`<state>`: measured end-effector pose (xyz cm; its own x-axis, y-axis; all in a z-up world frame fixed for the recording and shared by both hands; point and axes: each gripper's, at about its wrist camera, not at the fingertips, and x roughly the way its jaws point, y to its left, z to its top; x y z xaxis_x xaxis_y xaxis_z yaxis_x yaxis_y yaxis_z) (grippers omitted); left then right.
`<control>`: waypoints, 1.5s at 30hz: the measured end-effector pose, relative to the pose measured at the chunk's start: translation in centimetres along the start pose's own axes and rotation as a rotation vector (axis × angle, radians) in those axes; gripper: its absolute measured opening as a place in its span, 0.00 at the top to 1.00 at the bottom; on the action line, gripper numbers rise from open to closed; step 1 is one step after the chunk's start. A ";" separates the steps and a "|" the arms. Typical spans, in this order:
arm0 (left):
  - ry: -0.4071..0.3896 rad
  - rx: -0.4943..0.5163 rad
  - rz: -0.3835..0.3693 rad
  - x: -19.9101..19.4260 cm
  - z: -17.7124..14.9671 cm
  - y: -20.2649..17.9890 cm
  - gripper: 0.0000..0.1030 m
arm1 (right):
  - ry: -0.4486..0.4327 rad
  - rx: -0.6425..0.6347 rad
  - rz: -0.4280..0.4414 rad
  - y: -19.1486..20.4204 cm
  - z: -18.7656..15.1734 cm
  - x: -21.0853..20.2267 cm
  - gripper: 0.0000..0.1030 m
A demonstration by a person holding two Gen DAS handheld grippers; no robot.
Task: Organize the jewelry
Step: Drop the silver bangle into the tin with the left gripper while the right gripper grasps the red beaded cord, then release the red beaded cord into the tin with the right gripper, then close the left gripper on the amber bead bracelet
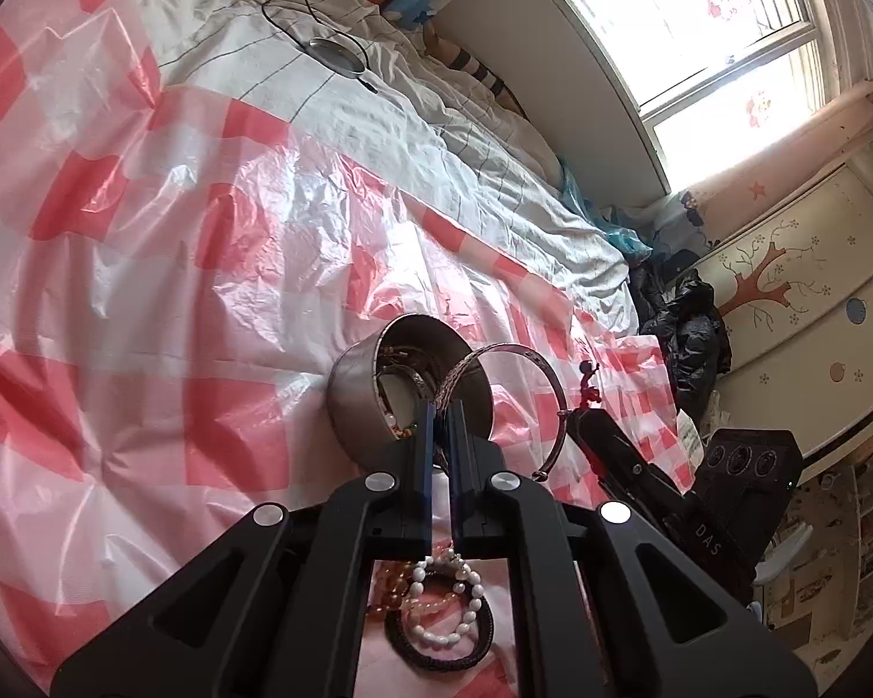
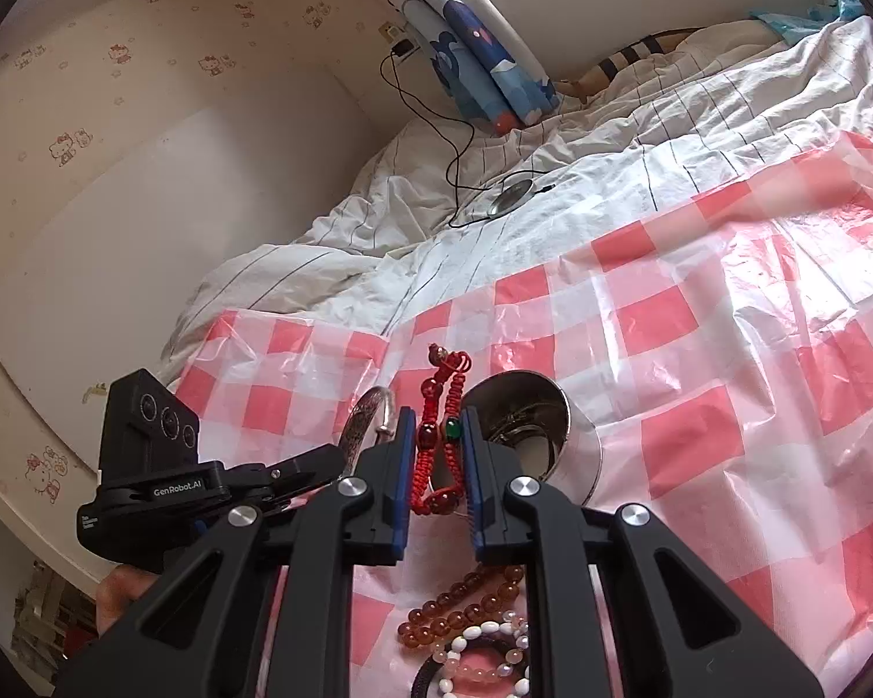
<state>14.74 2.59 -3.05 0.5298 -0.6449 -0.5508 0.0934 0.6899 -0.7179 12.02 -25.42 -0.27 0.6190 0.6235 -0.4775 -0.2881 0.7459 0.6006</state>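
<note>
Silver bangle [image 1: 503, 401] pinched in the left gripper [image 1: 441, 407], jaws pressed together on its band. Red cord bracelet [image 2: 443, 442] clamped between right gripper [image 2: 441, 424] jaws. Steel bowl [image 1: 378, 390] just beyond both; bead bracelets [image 1: 448, 611] beneath.

Shiny metal bowl [image 1: 355, 384] & bangle [image 1: 518, 360], glossy crinkly plastic sheet [image 1: 145, 232], matt cloth quilt [image 2: 611, 134].

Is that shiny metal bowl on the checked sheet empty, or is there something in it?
Not empty. The metal bowl holds jewelry: in the left wrist view, bangle-like rings and a few beads lie inside. How much more it holds cannot be told.
</note>
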 end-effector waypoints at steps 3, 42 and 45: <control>-0.017 0.024 0.046 0.9 0.1 -1.1 0.96 | 0.003 -0.016 -0.027 -0.1 0.1 0.4 0.84; 0.325 0.525 0.364 5.2 -8.0 -4.8 0.49 | 0.015 0.424 -0.053 -9.5 -1.8 -0.8 0.25; 0.332 0.534 0.382 5.4 -8.1 -4.7 0.49 | 0.019 0.424 -0.052 -9.4 -1.9 -0.8 0.24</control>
<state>10.33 -6.86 -6.09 0.3324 -0.3348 -0.8817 0.3961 0.8980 -0.1916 12.86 -32.53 -6.76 0.6100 0.5951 -0.5231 0.0716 0.6161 0.7844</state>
